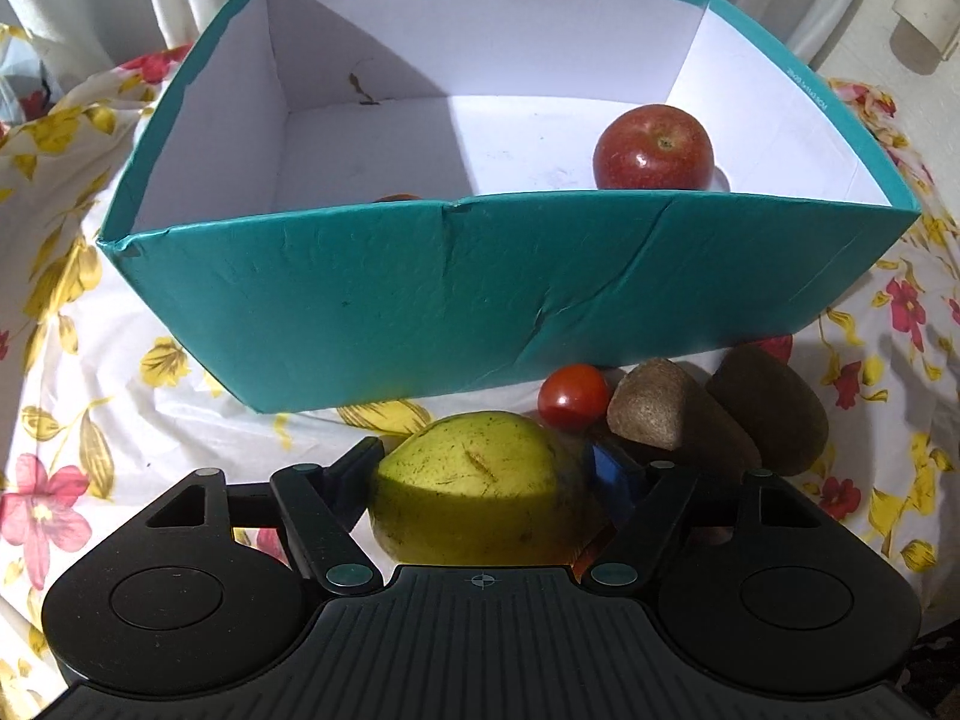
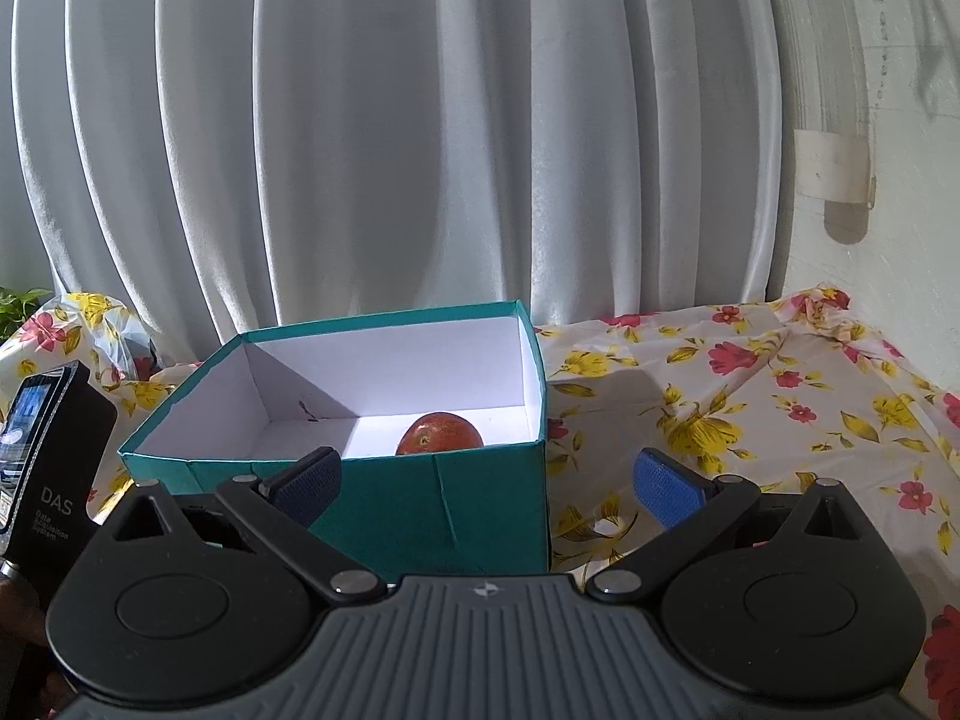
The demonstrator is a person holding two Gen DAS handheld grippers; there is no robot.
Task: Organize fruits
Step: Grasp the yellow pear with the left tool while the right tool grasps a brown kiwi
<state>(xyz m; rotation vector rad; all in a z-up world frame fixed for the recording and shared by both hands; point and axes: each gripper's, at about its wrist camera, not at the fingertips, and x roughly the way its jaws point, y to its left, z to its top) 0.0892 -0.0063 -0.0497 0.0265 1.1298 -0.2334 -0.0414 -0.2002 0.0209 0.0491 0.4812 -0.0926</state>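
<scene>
A teal cardboard box (image 1: 390,300) with a white inside stands on the flowered cloth. A red apple (image 1: 653,149) lies in its right part; an orange-red fruit (image 1: 397,198) just peeks over the near wall. My left gripper (image 1: 489,474) is shut on a yellow-green pear (image 1: 480,483), held in front of the box. A small tomato (image 1: 573,397) and two brown kiwis (image 1: 654,411) (image 1: 771,414) lie on the cloth by the box. My right gripper (image 2: 487,486) is open and empty, in front of the box (image 2: 384,498), with the apple (image 2: 441,433) visible inside.
A flowered tablecloth (image 2: 750,396) covers the table. White curtains (image 2: 390,150) hang behind it. The left hand-held device (image 2: 42,468) labelled DAS shows at the left edge of the right wrist view. A plastic bag (image 2: 114,342) lies at the back left.
</scene>
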